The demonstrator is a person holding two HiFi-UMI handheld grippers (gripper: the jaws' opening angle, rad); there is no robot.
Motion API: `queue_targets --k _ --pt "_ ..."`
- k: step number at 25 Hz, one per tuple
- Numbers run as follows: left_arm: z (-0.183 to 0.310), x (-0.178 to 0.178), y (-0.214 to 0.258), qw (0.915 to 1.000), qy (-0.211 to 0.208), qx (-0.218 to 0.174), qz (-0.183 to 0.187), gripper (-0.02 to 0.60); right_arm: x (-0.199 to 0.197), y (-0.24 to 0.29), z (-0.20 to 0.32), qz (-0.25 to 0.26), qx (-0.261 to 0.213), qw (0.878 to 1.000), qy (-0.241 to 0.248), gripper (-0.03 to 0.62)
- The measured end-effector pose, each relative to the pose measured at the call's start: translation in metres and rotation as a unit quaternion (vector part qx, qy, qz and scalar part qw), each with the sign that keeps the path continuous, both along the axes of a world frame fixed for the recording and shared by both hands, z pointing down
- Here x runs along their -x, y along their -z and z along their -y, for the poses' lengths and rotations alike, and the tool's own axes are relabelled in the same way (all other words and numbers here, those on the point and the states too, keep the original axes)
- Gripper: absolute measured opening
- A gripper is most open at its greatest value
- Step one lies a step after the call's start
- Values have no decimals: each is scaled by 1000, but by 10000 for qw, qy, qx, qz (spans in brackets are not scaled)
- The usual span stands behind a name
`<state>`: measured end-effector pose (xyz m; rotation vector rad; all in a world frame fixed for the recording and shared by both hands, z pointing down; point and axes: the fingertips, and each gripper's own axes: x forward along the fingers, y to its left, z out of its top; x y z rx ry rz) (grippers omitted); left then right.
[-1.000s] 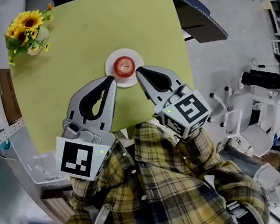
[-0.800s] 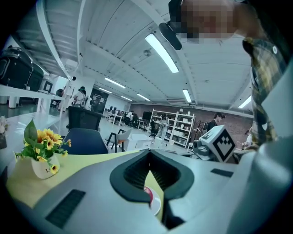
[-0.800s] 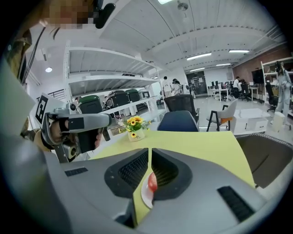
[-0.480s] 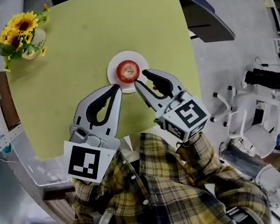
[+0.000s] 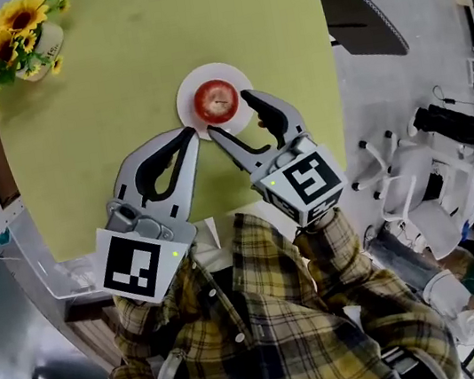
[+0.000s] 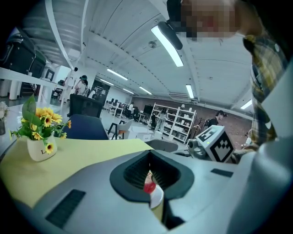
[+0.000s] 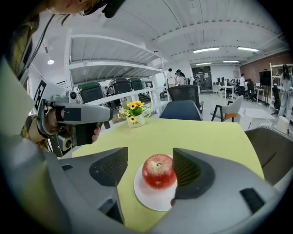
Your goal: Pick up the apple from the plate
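On white plate (image 5: 189, 111), red apple (image 5: 216, 99), right gripper (image 5: 229, 113) jaws just opening around it, left gripper (image 5: 189, 134) clenched.

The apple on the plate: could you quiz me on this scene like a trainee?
1. True or false: the apple lies on the white plate.
2. What stands at the table's corner? A sunflowers, B bottle, C book.
3. Which has its jaws apart: the left hand-held gripper or the right hand-held gripper?
Key: 1 true. 2 A. 3 right; its jaws have just been opening, the apple in the gap, ungripped.
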<state>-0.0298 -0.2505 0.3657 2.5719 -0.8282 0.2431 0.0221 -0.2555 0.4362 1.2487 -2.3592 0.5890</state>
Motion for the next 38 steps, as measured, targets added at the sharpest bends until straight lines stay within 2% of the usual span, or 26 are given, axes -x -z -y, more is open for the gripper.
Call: queue_targets --k 5,10,26,38 --pt "-4 2 -15 9999 5 154 77 6 1 -17 1 -114 81 9999 77 342" --pt "-6 3 -26 9996 18 246 117 6 0 -33 2 -127 192 9997 75 369" --pt "-1 10 -56 9986 65 476 230 6 -3 -83 7 -392 602 9973 140 396" --pt "-4 12 -69 9979 106 598 228 6 0 -90 13 -503 618 9968 69 394"
